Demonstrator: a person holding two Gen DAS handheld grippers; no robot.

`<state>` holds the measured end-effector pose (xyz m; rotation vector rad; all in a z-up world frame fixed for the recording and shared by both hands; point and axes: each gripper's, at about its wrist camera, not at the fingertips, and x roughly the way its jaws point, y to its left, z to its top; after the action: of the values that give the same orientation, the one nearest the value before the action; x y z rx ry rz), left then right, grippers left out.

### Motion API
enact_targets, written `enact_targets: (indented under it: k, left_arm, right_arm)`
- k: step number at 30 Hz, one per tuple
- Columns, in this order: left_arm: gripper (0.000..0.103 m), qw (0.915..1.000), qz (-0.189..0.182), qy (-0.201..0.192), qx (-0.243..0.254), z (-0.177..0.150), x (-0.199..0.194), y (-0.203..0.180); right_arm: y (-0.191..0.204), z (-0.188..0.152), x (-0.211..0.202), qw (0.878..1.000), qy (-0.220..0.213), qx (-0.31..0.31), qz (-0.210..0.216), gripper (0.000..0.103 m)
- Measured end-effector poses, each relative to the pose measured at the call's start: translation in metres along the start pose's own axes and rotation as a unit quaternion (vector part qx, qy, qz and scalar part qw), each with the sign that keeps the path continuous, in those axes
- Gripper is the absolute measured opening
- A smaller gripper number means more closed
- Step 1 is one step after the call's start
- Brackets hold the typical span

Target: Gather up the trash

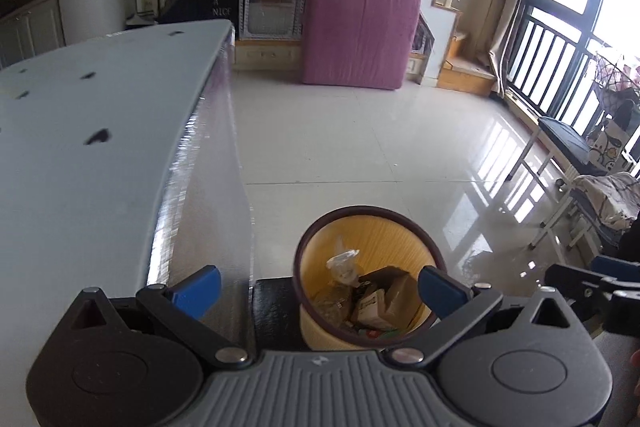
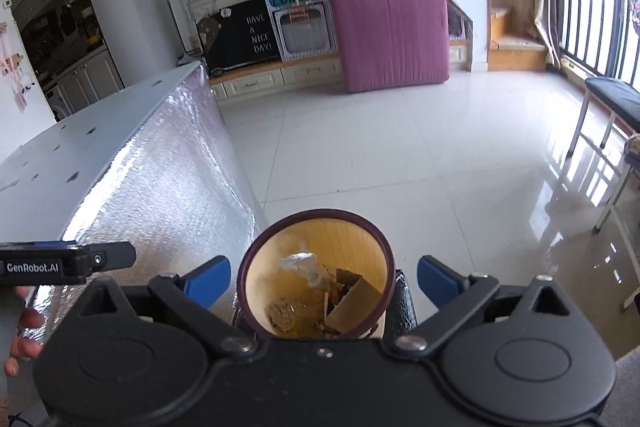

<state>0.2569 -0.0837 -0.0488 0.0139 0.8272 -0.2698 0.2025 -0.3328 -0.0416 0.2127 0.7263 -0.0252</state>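
Note:
A yellow waste bin [image 1: 362, 227] with a dark brown rim stands on the tiled floor beside the table. It holds trash: crumpled clear plastic [image 1: 343, 263], cardboard pieces [image 1: 394, 293] and scraps. In the right wrist view the same bin [image 2: 320, 239] sits right under the jaws, with white plastic [image 2: 298, 263] and cardboard [image 2: 354, 301] inside. My left gripper [image 1: 318, 287] is open above the bin and nothing is between its blue fingers. My right gripper [image 2: 324, 281] is open wide and holds nothing. Each gripper shows at the edge of the other's view.
A pale blue table top [image 1: 100, 131] with a foil-wrapped edge [image 2: 160, 187] runs along the left. A pink mattress [image 1: 358, 31] leans at the back by the stairs. A bench [image 2: 616, 99] and a window railing [image 1: 560, 67] are on the right. A hand [image 2: 20, 343] shows at lower left.

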Motion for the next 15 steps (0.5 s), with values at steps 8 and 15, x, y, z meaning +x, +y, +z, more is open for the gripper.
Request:
enact_targets:
  k: [8, 15]
  left_arm:
    - [0.103, 0.9993, 0.005, -0.036, 0.008, -0.029, -0.052, 0.008]
    - [0.103, 0.9981, 0.014, -0.058, 0.018, -0.057, -0.079, 0.008]
  right_arm:
    - [0.016, -0.019, -0.045, 1.0, -0.026, -0.008, -0.001, 0.101]
    - [0.025, -0.04, -0.075, 0.999, -0.044, -0.019, -0.004, 0.101]
